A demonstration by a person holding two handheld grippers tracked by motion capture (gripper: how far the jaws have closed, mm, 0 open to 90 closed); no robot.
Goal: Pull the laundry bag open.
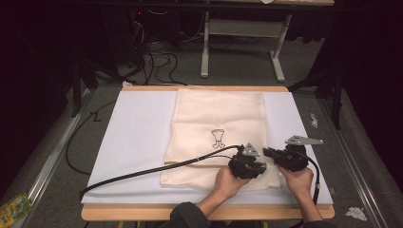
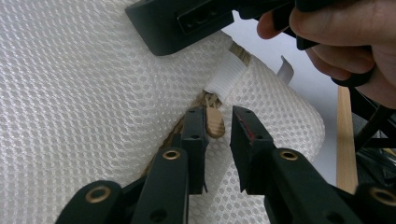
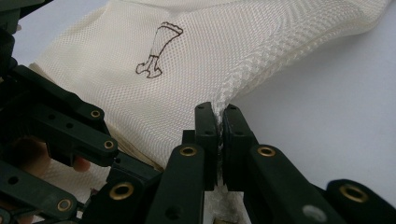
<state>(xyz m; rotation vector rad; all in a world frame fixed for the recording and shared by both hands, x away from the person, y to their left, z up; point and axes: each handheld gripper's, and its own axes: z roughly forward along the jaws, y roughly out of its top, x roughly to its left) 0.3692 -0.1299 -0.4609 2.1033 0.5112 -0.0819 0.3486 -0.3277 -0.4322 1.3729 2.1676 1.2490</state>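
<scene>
Dim and grainy in the high view, room beyond the table [image 1: 142, 142] falling to near black at left, right and top edges; light from above, flat on the white pad, only faint shadows under the hands. Bright and even in both gripper views, mesh bag [image 3: 224, 56] sharp at mid-distance, no glare. Softly out of focus at the bottom of those views on the near black jaws, likewise on the hand [image 2: 345, 42] at upper right.
</scene>
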